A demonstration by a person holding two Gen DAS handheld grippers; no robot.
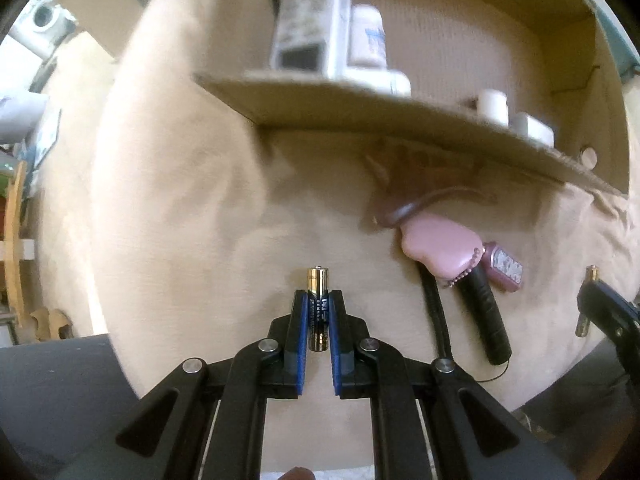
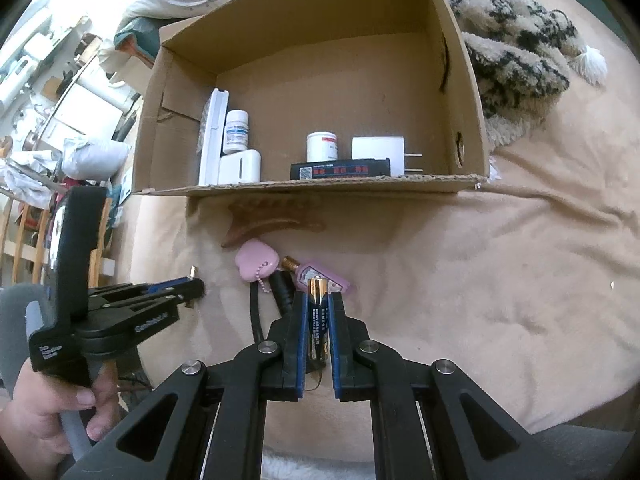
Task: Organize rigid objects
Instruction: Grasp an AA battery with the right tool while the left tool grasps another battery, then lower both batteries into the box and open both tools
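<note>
My left gripper [image 1: 319, 300] is shut on a black and gold battery [image 1: 318, 280], held upright above the beige blanket. It also shows in the right wrist view [image 2: 192, 286]. My right gripper [image 2: 319, 300] is shut on a second black and gold battery [image 2: 318, 286], held in front of the open cardboard box [image 2: 320, 190]. It shows at the right edge of the left wrist view [image 1: 586, 304]. The box holds white bottles [image 2: 237, 130], a white charger [image 2: 378, 156] and a black device [image 2: 340, 170].
On the blanket before the box lie a brown hair claw [image 2: 272, 220], a pink heart-shaped case [image 2: 256, 266], a pink keychain item [image 2: 320, 276] and a black tube [image 1: 484, 312]. A patterned fleece blanket [image 2: 516, 52] lies right of the box. Cluttered shelves stand at the far left.
</note>
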